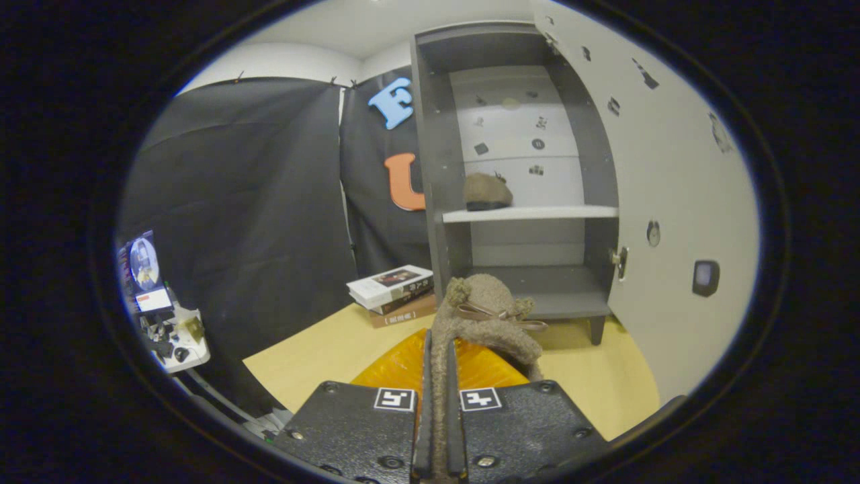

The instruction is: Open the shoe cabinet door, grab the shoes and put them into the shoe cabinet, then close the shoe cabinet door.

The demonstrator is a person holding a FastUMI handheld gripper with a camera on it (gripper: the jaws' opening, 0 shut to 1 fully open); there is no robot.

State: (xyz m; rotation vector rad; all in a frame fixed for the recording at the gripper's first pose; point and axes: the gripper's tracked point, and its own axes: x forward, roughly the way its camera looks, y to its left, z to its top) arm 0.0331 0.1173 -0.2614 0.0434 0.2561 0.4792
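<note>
A yellow tabletop (322, 356) lies before black cloth walls. The gripper (438, 403) is clamped narrow on a fuzzy brown shoe (487, 316) with a bow, held near the cabinet (437, 168). Its door (672, 202) stands open on the right, and 1 matching shoe (487, 191) sits on the white shelf (531, 214). 2 stacked books (393, 292) lie left of the cabinet.

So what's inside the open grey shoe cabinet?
One fuzzy brown shoe sits on the white shelf of the grey shoe cabinet. The bottom shelf looks bare, though the fuzzy brown shoe with a bow, pinched in the gripper, hides its front left part.
</note>
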